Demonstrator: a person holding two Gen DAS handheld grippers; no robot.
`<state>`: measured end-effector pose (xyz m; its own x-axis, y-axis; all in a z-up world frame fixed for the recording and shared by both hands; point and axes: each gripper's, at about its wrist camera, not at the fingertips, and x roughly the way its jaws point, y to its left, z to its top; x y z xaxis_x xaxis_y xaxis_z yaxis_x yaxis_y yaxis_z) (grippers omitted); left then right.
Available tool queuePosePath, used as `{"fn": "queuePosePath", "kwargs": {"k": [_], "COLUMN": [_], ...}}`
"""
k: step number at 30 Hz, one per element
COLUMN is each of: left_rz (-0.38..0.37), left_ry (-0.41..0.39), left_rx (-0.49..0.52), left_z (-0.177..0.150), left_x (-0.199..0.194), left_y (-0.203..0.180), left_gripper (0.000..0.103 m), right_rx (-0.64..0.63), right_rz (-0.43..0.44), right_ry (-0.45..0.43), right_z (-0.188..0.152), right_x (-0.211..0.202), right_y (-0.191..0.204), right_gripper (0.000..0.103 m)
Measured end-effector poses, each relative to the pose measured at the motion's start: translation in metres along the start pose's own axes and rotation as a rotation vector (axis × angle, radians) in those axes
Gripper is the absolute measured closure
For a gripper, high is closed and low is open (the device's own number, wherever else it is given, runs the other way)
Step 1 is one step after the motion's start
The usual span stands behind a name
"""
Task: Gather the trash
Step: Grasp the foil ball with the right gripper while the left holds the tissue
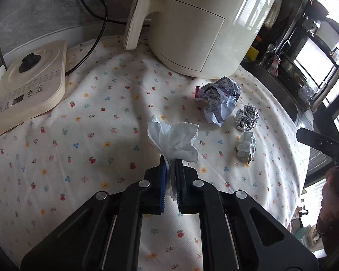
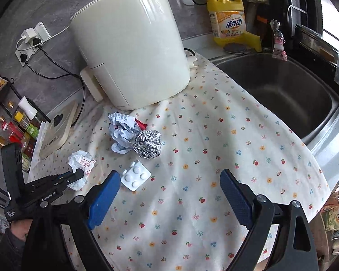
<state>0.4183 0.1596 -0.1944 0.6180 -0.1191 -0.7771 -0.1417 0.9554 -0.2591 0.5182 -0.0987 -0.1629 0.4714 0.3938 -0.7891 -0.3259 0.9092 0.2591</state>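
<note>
Floral cloth [image 2: 214, 158], left tool [image 1: 171, 174] gripping tissue [image 1: 174, 137], right tool [image 2: 169, 194] wide, sink [image 2: 282, 85].

Readable print in the kitchen scene

The black left claw [image 2: 79, 174], seen from the right wrist, bears white lettering "GenRobot.AI" on its body; smaller print on its handle is too small to read. The yellow plastic dish-soap bottle [image 2: 228, 18] carries a label with Chinese characters and the number "28". Icons on the cream kettle base [image 1: 31, 85] are illegible.
</note>
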Motion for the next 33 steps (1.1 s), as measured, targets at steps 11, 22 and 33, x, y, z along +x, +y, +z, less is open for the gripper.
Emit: {"fn": "queuePosePath", "kwargs": {"k": [11,22,33], "left_rz": [0.130,0.191,0.173], "left_ry": [-0.080,-0.152,-0.210], "left_rx": [-0.203,-0.291,-0.295], "left_z": [-0.034,-0.055,-0.066], "left_x": [-0.057,-0.098,-0.110], "left_y": [0.069,0.081,0.033], "left_gripper": [0.095,0.095,0.095], "right_rx": [-0.084,-0.090,-0.206], "right_rz": [0.025,0.048,0.048], "right_ry": [0.056,0.093,0.080], "right_z": [0.038,0.054,0.030], "right_x": [0.070,0.099,0.048], "right_y": [0.028,0.033,0.022], "right_gripper": [0.016,0.073,0.102]}}
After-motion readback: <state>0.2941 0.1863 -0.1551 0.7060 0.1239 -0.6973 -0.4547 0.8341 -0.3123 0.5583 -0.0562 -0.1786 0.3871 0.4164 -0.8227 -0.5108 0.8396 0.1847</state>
